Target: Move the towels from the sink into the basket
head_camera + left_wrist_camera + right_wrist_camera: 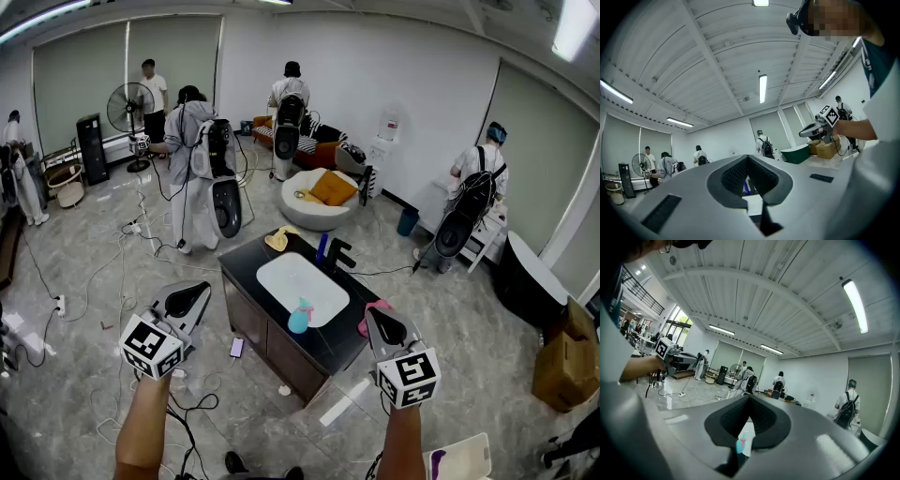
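Note:
A black vanity counter point(246, 265) with a white sink basin point(300, 281) stands in the middle of the head view. A yellow towel point(277, 240) lies on its far left corner. A pink towel point(375, 307) lies at its right edge, partly hidden by my right gripper point(381, 323). No towel shows inside the basin. My left gripper point(195, 294) hovers left of the counter, short of it. Both are held above floor level, shut and empty, with the jaws pressed together in the left gripper view point(748, 161) and the right gripper view point(750, 401).
A light blue spray bottle point(298, 319) stands on the basin's near rim and shows below my right jaws point(741, 444). A black faucet point(338, 255) and a dark blue bottle point(322, 248) stand behind the basin. A white round tub point(314, 208) holds an orange cloth. Cables cross the floor; several people stand around.

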The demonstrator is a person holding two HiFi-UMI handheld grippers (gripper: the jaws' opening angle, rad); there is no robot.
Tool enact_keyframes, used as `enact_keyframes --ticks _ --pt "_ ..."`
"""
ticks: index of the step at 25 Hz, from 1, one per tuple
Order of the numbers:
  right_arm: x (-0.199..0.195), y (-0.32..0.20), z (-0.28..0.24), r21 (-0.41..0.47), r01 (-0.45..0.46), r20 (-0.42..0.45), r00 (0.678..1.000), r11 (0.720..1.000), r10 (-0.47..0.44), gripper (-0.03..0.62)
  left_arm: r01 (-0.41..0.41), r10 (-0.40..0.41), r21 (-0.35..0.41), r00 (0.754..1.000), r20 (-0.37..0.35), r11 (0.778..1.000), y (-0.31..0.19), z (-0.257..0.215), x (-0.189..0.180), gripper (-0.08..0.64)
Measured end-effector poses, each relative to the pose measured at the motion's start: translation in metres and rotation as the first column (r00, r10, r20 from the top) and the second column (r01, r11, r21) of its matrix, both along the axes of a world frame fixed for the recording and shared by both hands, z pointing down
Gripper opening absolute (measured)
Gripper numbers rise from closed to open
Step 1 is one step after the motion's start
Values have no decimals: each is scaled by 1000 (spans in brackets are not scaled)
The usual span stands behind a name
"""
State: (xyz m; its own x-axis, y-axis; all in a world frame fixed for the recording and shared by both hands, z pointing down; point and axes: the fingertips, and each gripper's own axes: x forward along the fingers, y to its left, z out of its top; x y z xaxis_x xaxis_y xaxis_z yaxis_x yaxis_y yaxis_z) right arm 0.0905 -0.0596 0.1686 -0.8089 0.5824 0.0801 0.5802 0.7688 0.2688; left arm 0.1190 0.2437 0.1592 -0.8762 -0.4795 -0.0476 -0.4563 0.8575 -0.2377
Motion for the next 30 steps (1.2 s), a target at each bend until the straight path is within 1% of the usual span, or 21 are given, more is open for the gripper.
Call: enact_keyframes --ticks 8,16,23,30 --pt "-3 12 3 3 -6 -4 1000 1000 6 8 -3 3 1 1000 2 1000 13 0 -3 6" --pt "-11 28 7 3 -25 -7 1000 1000 25 8 -22 23 2 1000 -3 1000 28 4 -16 6" --pt "-23 52 5 -16 -41 14 999 999 41 9 -45 45 2 999 -7 999 50 8 -33 6" --pt "-33 89 8 -23 -54 29 998 998 55 9 -70 70 12 998 3 997 82 10 -47 6"
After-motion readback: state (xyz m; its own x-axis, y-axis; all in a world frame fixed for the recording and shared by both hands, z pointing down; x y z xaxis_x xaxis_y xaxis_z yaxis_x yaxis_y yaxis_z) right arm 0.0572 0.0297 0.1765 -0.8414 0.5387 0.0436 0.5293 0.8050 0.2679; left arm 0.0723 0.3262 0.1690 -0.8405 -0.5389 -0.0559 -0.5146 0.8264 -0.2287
